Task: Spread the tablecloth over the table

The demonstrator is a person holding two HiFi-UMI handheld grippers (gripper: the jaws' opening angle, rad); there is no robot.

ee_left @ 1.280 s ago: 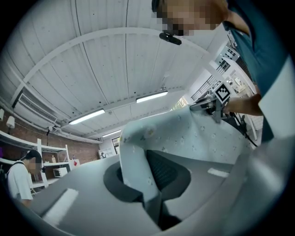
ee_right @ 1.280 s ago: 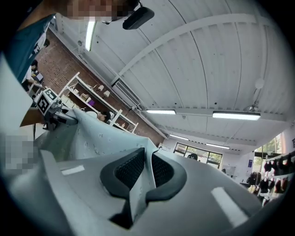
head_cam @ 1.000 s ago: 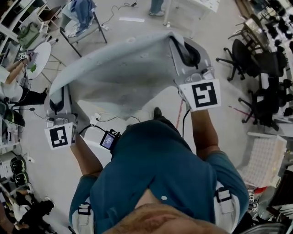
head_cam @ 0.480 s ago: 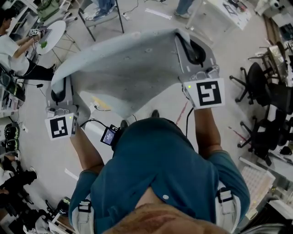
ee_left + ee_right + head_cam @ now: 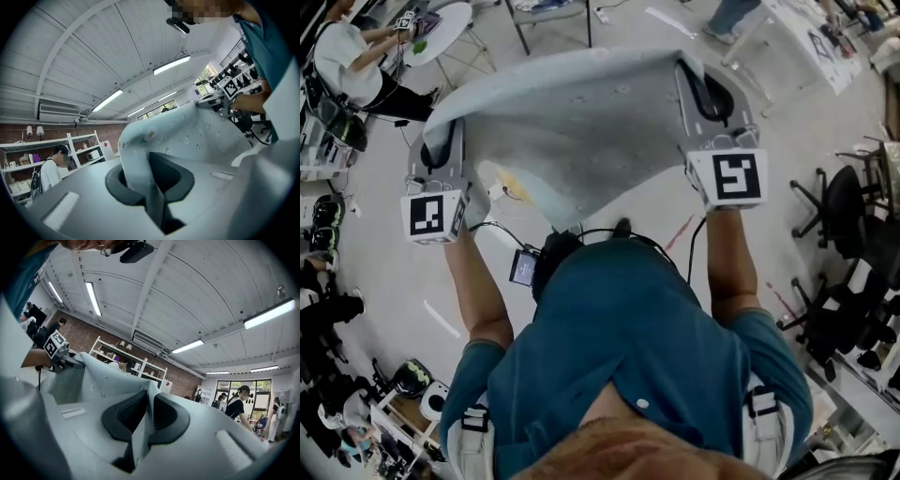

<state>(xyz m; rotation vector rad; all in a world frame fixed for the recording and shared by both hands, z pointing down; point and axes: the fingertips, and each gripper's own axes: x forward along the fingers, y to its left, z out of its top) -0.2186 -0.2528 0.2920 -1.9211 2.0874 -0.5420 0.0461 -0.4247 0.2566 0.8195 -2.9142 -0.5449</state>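
A pale blue-grey tablecloth (image 5: 581,131) with a small flower print hangs stretched in the air between my two grippers, above the floor. My left gripper (image 5: 441,155) is shut on the cloth's left corner; its jaws have just eased a trifle, with the cloth still pinched between them. In the left gripper view, the fabric (image 5: 187,136) runs up out of the left gripper (image 5: 150,185). My right gripper (image 5: 705,82) is shut on the right corner. The right gripper view has the cloth (image 5: 89,380) clamped in the right gripper (image 5: 145,420). No table for the cloth is in view.
Below is grey floor with a cable (image 5: 511,192) and a red line (image 5: 680,234). Black office chairs (image 5: 848,211) stand at the right. A round white table (image 5: 441,19) and a seated person (image 5: 347,66) are at the top left. Shelving (image 5: 122,357) lines the brick wall.
Both grippers have carried the taut cloth along while the floor scene slid across the picture. The left gripper now sits higher in the head view, nearer level with the right.
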